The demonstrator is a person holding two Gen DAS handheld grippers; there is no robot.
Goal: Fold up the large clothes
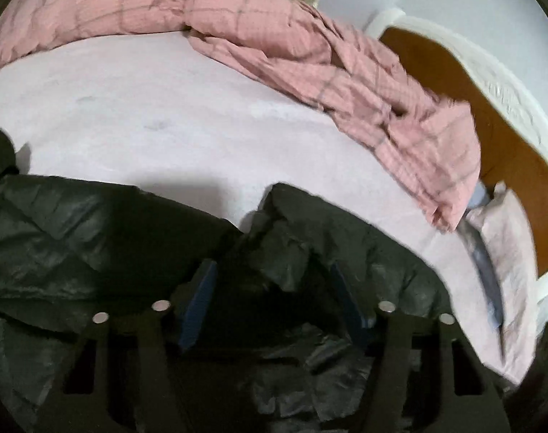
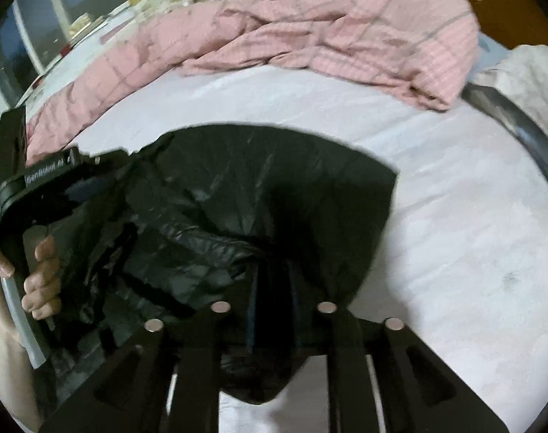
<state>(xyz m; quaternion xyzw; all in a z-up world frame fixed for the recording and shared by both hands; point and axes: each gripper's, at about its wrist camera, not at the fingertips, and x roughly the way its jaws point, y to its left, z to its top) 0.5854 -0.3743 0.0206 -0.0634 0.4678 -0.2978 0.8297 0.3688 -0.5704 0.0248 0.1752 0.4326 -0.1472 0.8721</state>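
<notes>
A black puffy jacket (image 1: 93, 238) lies crumpled on a pale bed sheet (image 1: 166, 115). In the left wrist view my left gripper (image 1: 274, 288) points down at it. Its blue pads (image 1: 198, 299) stand well apart, with a rumpled ridge of the jacket between them, not pinched. In the right wrist view my right gripper (image 2: 274, 299) has its jaws close together on a fold of the jacket (image 2: 274, 195). Creases in the fabric run in towards its tips. At the left of that view a hand (image 2: 39, 278) grips the left gripper's handle over the jacket.
A bunched pink checked quilt (image 1: 310, 57) (image 2: 328, 36) runs along the far side of the bed. A brown wooden board with a white frame (image 1: 497, 83) stands on the right, with a pale pillow (image 1: 504, 238) below it. A window (image 2: 39, 36) is at the far left.
</notes>
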